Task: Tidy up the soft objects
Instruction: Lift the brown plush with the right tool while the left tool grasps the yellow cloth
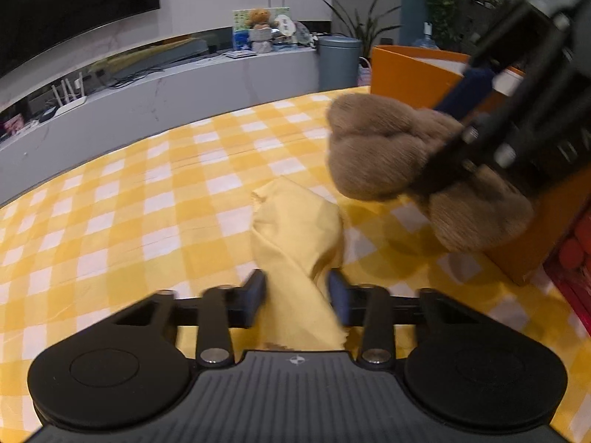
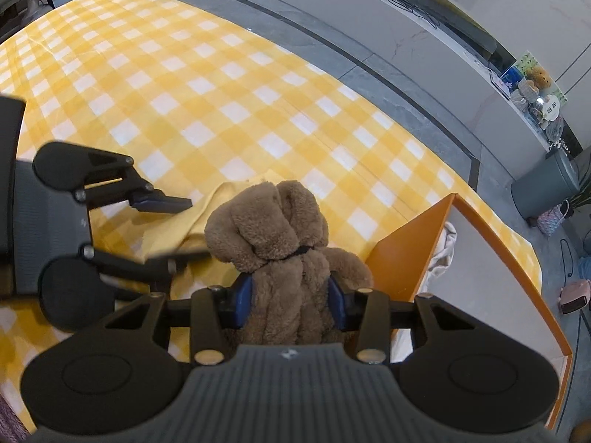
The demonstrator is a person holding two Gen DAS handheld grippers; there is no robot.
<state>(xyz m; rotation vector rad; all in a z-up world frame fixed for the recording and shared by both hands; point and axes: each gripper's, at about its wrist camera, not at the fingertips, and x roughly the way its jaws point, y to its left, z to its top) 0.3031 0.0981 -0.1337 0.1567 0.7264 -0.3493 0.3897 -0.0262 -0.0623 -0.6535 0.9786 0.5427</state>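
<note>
My right gripper (image 2: 291, 297) is shut on a brown plush toy (image 2: 275, 243) and holds it above the table beside the orange box (image 2: 406, 247). In the left wrist view the toy (image 1: 373, 147) hangs at the upper right in that gripper (image 1: 461, 125). A yellow cloth (image 1: 295, 229) lies on the checked tablecloth and runs between the fingers of my left gripper (image 1: 297, 295), whose jaws stand slightly apart around it; I cannot tell whether they pinch it. The left gripper (image 2: 173, 229) also shows at the left of the right wrist view, over the cloth (image 2: 184, 229).
The orange box (image 1: 406, 74) stands at the table's right end with a white cloth (image 2: 443, 251) inside. The yellow-and-white checked tablecloth (image 1: 129, 203) covers the table. Beyond it are a grey bin (image 1: 338, 61), a TV bench and plants.
</note>
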